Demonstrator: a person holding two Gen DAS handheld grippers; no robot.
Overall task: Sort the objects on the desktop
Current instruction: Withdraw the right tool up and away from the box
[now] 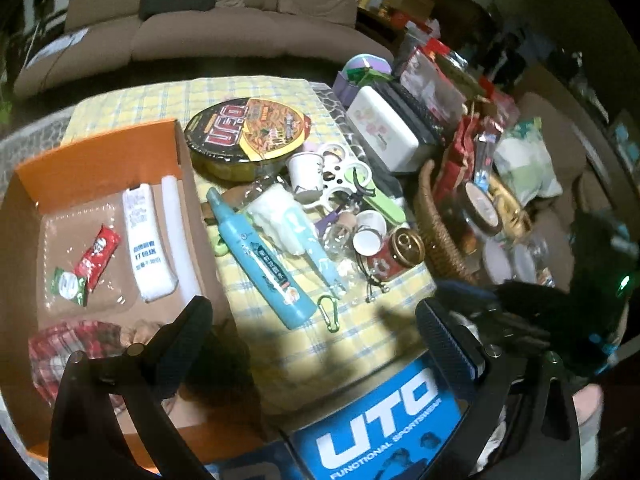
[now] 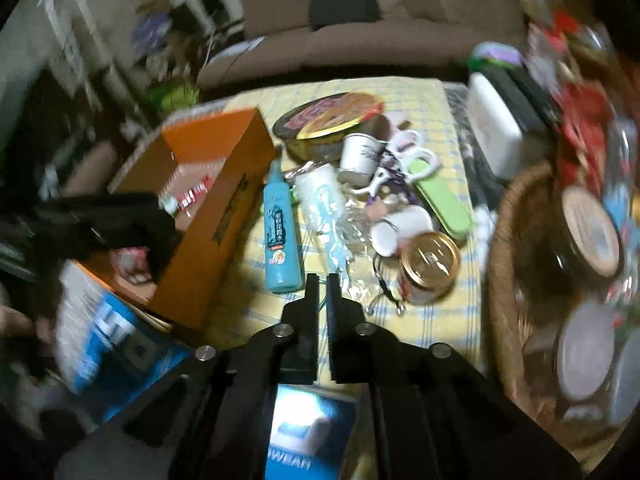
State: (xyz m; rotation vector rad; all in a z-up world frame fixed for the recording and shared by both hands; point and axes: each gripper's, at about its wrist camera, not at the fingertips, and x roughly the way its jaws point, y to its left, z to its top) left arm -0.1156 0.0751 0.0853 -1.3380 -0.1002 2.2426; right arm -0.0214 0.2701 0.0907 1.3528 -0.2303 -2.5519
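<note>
A clutter of small objects lies on the yellow checked cloth (image 1: 352, 344): a blue spray bottle (image 1: 256, 250), a UFO noodle bowl (image 1: 248, 136), a white paper cup (image 1: 306, 176), a gold-topped can (image 1: 402, 250) and a green carabiner (image 1: 330, 312). An orange box (image 1: 100, 152) at left holds a white tube (image 1: 146, 240) and red snack packets (image 1: 96, 258). My left gripper (image 1: 316, 320) is open and empty above the cloth's near edge. My right gripper (image 2: 323, 280) has its fingers nearly closed with a narrow gap, just short of the blue bottle (image 2: 280, 232); the carabiner seems to sit in the gap.
A wicker basket (image 1: 436, 224) full of packets and jars stands at right. A white case (image 1: 382, 128) lies behind the clutter. A blue UTO box (image 1: 380, 428) sits at the near edge. A sofa (image 1: 224, 24) is beyond the table.
</note>
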